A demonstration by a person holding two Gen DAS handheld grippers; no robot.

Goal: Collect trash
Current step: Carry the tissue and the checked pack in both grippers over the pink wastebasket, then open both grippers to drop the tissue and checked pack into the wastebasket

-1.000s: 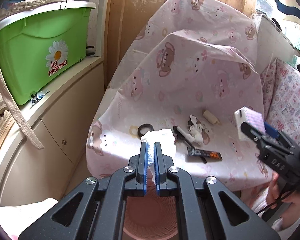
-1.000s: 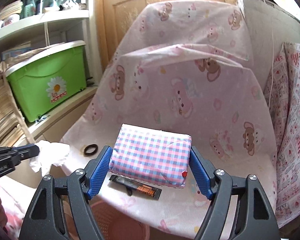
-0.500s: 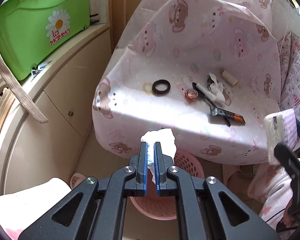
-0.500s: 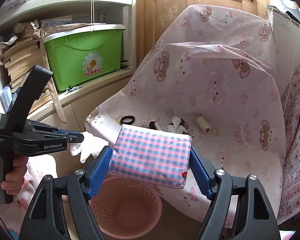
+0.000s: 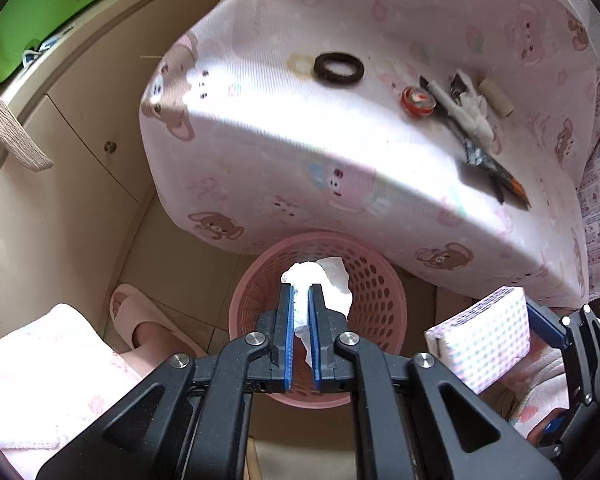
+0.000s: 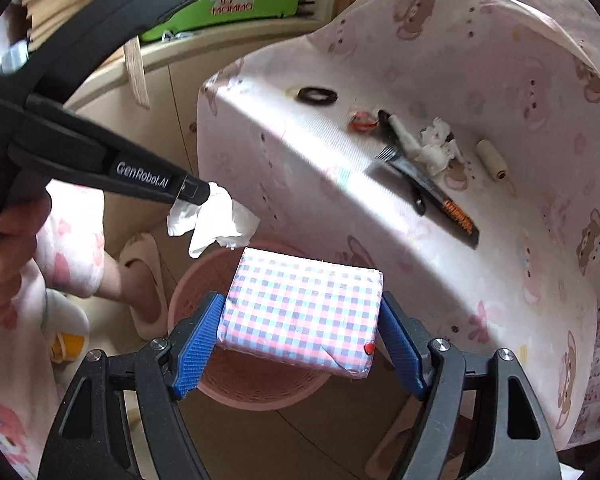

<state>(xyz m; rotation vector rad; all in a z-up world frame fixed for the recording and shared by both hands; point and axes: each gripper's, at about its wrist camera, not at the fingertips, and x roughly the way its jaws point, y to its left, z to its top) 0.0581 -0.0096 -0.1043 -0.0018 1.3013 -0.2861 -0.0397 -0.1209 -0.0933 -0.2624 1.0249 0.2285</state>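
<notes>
Left tongs (image 5: 300, 292) pinch crumpled white tissue (image 5: 332, 280) at centre frame; right tongs (image 6: 300, 320) clamp a checked packet (image 6: 300, 316).

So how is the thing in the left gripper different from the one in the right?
The crumpled white tissue is limp and shapeless; the checked packet is a firm, flat-sided block. The left gripper is pinched almost shut on the tissue, while the right gripper clamps the packet with its jaws wide. Both hang above the pink basket.
</notes>
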